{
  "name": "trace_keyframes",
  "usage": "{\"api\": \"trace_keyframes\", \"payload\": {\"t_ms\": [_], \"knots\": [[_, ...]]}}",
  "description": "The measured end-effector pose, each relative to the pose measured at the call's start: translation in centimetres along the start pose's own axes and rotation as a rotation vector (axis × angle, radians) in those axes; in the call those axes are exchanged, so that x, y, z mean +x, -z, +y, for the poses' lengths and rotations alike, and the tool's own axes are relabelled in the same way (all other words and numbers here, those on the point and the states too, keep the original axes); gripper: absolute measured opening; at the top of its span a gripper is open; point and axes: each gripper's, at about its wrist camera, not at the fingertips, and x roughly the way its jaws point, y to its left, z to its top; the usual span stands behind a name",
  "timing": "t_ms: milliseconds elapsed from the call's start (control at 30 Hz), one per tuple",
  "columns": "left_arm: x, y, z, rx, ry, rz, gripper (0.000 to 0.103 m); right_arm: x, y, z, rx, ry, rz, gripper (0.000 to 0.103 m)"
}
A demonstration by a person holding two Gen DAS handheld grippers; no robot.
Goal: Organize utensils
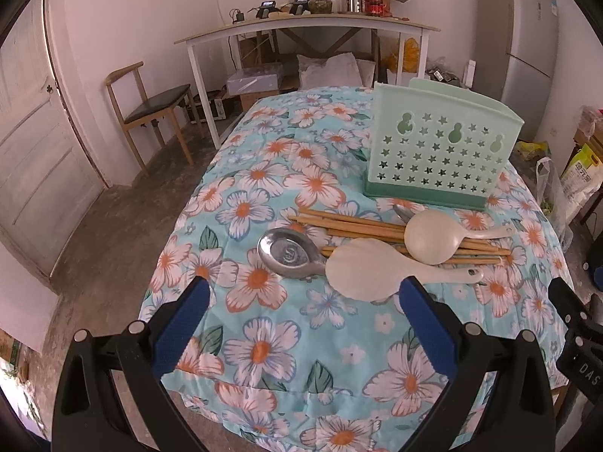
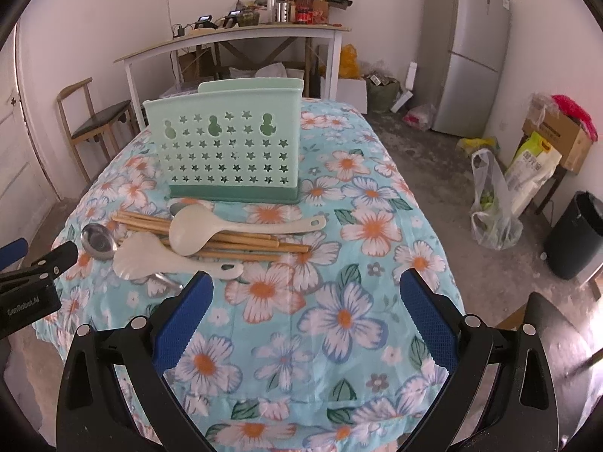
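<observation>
My left gripper (image 1: 303, 297) and right gripper (image 2: 303, 293) both hover with fingers spread, holding nothing. The utensils lie heaped just near of the green holder (image 1: 441, 147): two white rice paddles (image 1: 361, 271) across the chopsticks (image 1: 350, 224), a metal ladle (image 1: 288, 252) at the left. Lifting one paddle could drag the chopsticks and roll them off the floral cloth (image 1: 264, 350).

We see a bench (image 2: 395, 203) under a floral cloth (image 2: 339, 320) carrying a green utensil holder (image 2: 230, 143), wooden chopsticks (image 2: 241, 243), two white rice paddles (image 2: 211, 226) and a metal ladle (image 2: 98, 243)
</observation>
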Motion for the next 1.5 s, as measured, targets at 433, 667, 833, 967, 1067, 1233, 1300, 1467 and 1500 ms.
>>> {"api": "trace_keyframes", "payload": {"t_ms": [433,667,833,967,1067,1233,1300,1467,1500], "knots": [[-1.5,1.5,0.7,0.019,-0.016,-0.04,0.098,-2.5,1.5,1.3,-0.018,0.027,-0.061,0.095],[-2.4,1.6,1.6,0.006,-0.024,-0.048,0.098,-3.7,1.4,1.8,-0.017,0.018,-0.097,0.095],[-2.9,1.5,1.8,0.006,-0.026,-0.057,0.098,-4.2,1.3,2.0,-0.02,0.019,-0.11,0.095],[-3.1,1.4,2.0,0.003,-0.025,-0.062,0.098,-4.4,1.3,2.1,-0.02,0.021,-0.116,0.095],[-3.1,1.4,2.0,0.006,-0.028,-0.062,0.098,-4.5,1.4,2.2,-0.019,0.021,-0.119,0.095],[-2.9,1.3,2.2,0.005,-0.03,-0.057,0.098,-4.5,1.4,2.2,-0.022,0.021,-0.118,0.095],[-2.7,1.3,2.2,0.005,-0.031,-0.053,0.098,-4.5,1.4,2.2,-0.021,0.021,-0.119,0.095],[-1.9,1.2,2.4,-0.002,-0.031,-0.037,0.098,-4.2,1.3,2.3,-0.019,0.02,-0.112,0.095],[-1.8,1.2,2.4,-0.003,-0.031,-0.036,0.098,-4.0,1.2,2.3,-0.02,0.019,-0.11,0.095]]}}
